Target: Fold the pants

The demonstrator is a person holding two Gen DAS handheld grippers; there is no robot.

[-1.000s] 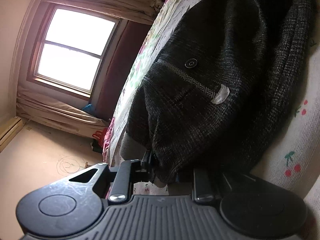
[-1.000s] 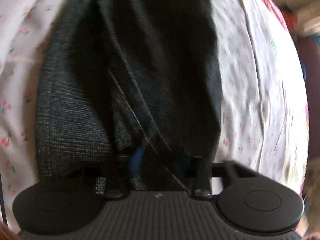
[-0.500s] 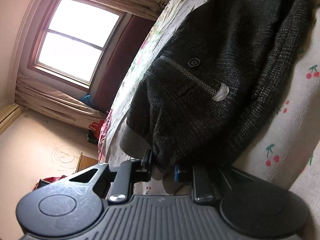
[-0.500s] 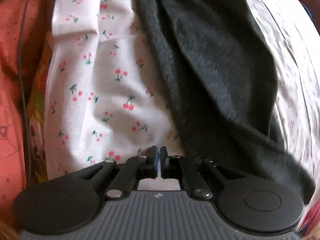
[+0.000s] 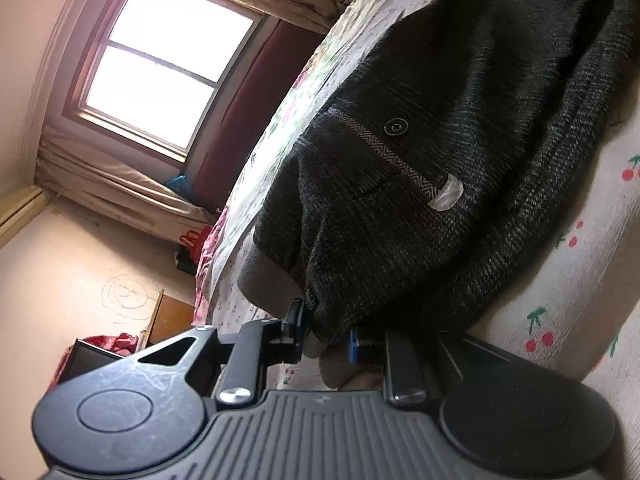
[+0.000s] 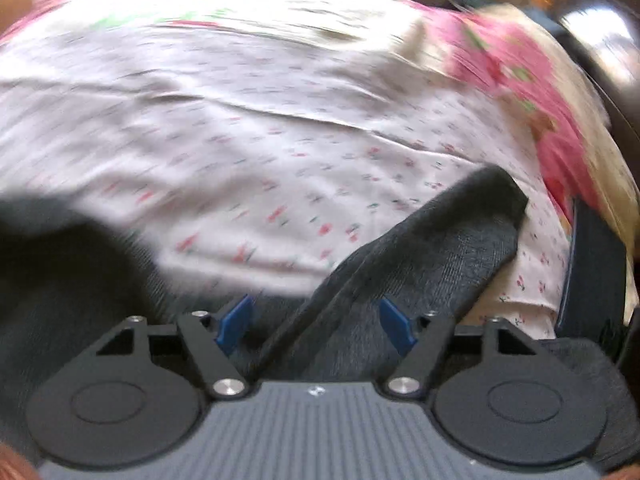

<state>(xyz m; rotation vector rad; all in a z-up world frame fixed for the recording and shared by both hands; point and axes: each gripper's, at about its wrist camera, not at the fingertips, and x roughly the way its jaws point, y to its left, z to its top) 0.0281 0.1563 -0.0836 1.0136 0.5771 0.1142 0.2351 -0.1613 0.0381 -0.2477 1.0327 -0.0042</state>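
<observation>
My left tool [image 5: 324,334] is gripping the waist end of the pants [image 5: 440,168], its fingers closed down on a thick fold of dark tweed with a bit of grey lining poking out below; the garment is running straight ahead and upward from that tool, across the cherry-print bed sheet [image 5: 560,288], with the back pocket and its button [image 5: 395,126] lying just beyond the fingertips; my right tool [image 6: 316,318] is standing wide, its jaws having just been opening, and I am seeing dark cloth passing beneath and between the blue pads [image 6: 236,318] without either pad pressing on it, so I am judging it to be holding nothing; from that tool a pant leg [image 6: 440,240] is stretching ahead and off to the right, its hem end lying flat on the sheet well ahead; this view is smeared, so I am not reading finer detail; what I am weighing now is that the long axis is running diagonally away from the right tool, while the left tool is pinning the waist; the right hand is the nearer one to that leg, so I am expecting it to take hold there and carry the cloth back toward the waist.
</observation>
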